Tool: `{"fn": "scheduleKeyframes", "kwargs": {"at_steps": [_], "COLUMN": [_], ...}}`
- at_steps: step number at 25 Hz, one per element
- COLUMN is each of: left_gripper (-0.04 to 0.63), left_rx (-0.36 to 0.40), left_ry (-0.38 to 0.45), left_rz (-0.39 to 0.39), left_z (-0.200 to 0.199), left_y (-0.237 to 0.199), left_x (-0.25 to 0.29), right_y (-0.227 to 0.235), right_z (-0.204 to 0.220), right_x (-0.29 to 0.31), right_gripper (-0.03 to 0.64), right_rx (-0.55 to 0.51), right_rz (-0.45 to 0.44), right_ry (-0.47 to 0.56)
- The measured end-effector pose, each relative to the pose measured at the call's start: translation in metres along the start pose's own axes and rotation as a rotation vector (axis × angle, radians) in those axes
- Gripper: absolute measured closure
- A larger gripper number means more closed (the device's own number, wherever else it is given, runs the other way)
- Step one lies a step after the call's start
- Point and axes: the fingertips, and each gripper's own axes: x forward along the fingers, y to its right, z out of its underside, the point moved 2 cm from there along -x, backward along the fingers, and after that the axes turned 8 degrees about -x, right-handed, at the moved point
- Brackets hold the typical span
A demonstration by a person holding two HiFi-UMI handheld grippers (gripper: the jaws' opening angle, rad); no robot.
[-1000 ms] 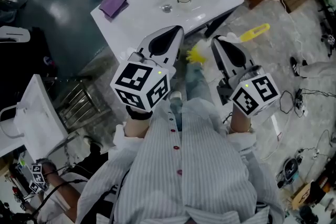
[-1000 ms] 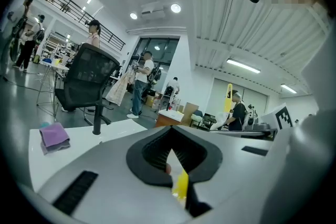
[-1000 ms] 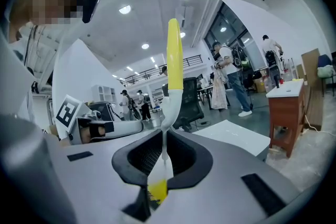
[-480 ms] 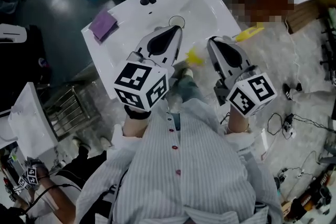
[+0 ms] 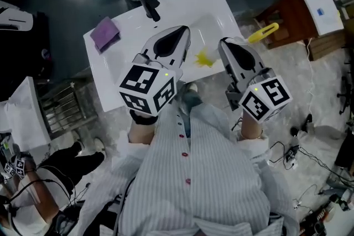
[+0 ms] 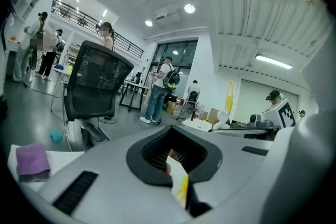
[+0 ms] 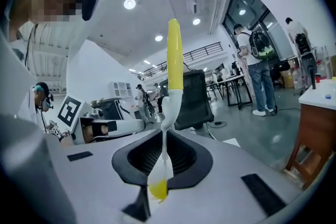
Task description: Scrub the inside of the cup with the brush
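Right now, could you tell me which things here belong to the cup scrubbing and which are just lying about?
For the job: brush in the right gripper; sink; the cup is not in view.
Lying about: purple cloth, chair, wooden cabinet.

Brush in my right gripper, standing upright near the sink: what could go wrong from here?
The right gripper seems to pinch the brush on its thin stem, with the long handle above, so it may swivel or slip once the bristles press on something. The black tap on the sink stands close ahead of the left gripper; reaching forward could knock it.
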Motion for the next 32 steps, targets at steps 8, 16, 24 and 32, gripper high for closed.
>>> {"fn": "scheduleKeyframes", "kwargs": {"at_steps": [8, 16, 24, 32], "left_gripper": [0.588, 0.588, 0.588, 0.586], "left_rx": [-0.013, -0.007, -0.010, -0.015], "left_ry": [0.000, -0.021, -0.030, -0.095], "left_rz": [-0.081, -0.103, -0.110, -0.135], "left_z": [0.002, -0.009, -0.005, 0.022], "left_y": [-0.023, -0.046, -0.063, -0.085], "left_x": [0.019, 0.034, 0.035, 0.039], "right_y": [0.026, 0.039, 0.042, 0.049], "right_z": [-0.001, -0.002, -0.001, 0.019], "right_x": [0.026, 0.057, 0.075, 0.090], "right_gripper": [0.565, 0.565, 0.565, 0.565], "right_rx": [0.004, 0.028, 0.044, 0.077], "right_rz": [-0.064, -0.079, -0.080, -0.067], "right_ry": [-0.017, -0.035, -0.053, -0.100]}}
